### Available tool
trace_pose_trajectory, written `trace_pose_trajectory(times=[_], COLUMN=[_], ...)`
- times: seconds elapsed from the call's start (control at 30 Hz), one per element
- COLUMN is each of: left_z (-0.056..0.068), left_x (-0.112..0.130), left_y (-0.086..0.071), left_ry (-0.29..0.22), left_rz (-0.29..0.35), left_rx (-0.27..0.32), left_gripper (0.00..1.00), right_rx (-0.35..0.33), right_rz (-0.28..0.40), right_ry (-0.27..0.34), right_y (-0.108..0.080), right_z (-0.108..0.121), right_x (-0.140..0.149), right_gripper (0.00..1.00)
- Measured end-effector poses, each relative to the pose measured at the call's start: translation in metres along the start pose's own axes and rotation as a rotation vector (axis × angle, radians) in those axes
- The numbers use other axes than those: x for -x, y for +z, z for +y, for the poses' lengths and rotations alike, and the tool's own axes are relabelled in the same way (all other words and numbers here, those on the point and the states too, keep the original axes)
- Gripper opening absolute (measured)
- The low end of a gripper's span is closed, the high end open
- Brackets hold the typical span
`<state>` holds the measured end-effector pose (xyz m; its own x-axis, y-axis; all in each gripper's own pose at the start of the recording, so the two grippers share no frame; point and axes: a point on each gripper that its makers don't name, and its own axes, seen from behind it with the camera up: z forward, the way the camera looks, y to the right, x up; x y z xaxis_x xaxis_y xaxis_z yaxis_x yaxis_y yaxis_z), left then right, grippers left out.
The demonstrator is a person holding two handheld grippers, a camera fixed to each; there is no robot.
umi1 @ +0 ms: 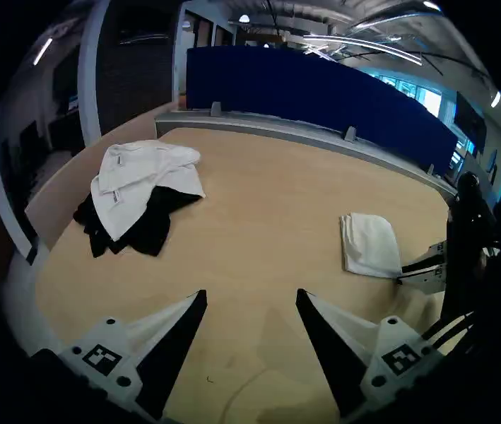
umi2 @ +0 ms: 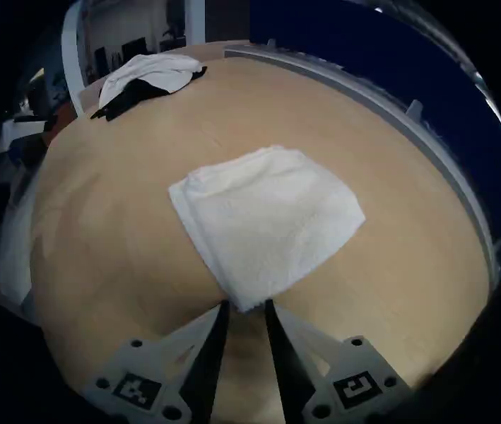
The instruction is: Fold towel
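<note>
As right gripper [umi2: 246, 311] nips one towel [umi2: 264, 219], left gripper [umi1: 250, 304] spread, one pile [umi1: 140, 191]

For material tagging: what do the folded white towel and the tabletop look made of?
Towel: likely cotton terry, matte; nubby looped surface, soft thick edges. Tabletop: seemingly light wood-look laminate, smooth with a faint sheen; solid wood can't be ruled out.

White fingers [umi1: 148, 328], black inner faces; square black-white markers [umi1: 102, 358]; dark screws [umi1: 110, 321].
</note>
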<state>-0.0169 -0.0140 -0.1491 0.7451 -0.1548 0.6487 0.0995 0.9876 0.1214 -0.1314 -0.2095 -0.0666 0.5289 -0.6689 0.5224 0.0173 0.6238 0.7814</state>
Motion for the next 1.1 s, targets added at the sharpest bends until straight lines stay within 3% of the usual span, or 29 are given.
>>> trace_pose_trajectory(times=[0.1, 0.37, 0.63, 0.9, 1.1], left_z=[0.001, 0.002, 0.000, -0.001, 0.000], left_x=[0.000, 0.000, -0.001, -0.002, -0.008], left_y=[0.001, 0.001, 0.000, -0.001, -0.001], left_ry=[0.002, 0.002, 0.002, 0.001, 0.010], left_rz=[0.000, 0.000, 0.003, 0.004, 0.011], left_rx=[0.002, 0.004, 0.002, 0.003, 0.007], left_gripper=[0.94, 0.94, 0.94, 0.94, 0.94], right_rx=[0.002, -0.002, -0.008, 0.014, 0.043], right_rz=[0.001, 0.008, 0.008, 0.037, 0.095], right_ry=[0.001, 0.009, 0.014, -0.007, -0.034], right_y=[0.000, -0.001, 0.001, -0.005, -0.023], right_z=[0.000, -0.001, -0.001, 0.005, 0.014], right_x=[0.000, -0.003, -0.004, -0.015, -0.043], right_gripper=[0.29, 0.30, 0.05, 0.04, 0.04])
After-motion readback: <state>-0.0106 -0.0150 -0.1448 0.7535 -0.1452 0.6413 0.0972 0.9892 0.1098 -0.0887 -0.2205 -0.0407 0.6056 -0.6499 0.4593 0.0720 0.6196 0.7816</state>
